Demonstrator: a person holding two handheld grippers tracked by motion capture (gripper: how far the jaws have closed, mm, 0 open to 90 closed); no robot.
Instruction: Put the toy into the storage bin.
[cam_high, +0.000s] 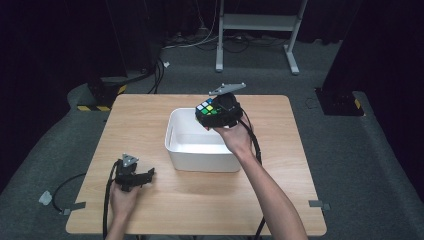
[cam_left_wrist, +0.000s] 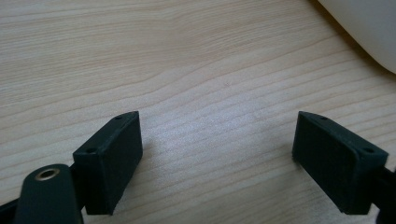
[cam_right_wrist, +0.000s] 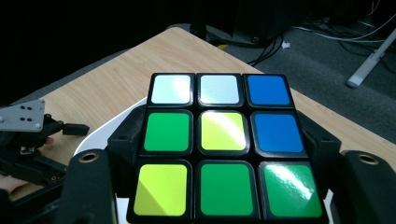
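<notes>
A scrambled puzzle cube (cam_high: 208, 111) with a black frame hangs over the far right part of a white bin (cam_high: 200, 156). My right gripper (cam_high: 219, 114) is shut on it. In the right gripper view the cube (cam_right_wrist: 219, 140) shows white, blue, green and yellow tiles, with a black jaw pressed on each side. My left gripper (cam_high: 146, 175) rests low on the wooden table (cam_high: 145, 120), left of the bin and near the front. Its jaws stand wide open (cam_left_wrist: 217, 149) over bare wood with nothing between them.
The bin's white corner (cam_left_wrist: 369, 28) lies just beyond the left gripper, which also appears with its grey plate (cam_right_wrist: 23, 116) in the right gripper view. Past the table's far edge are a metal stand (cam_high: 255, 30), floor cables (cam_high: 160, 70) and dark curtains.
</notes>
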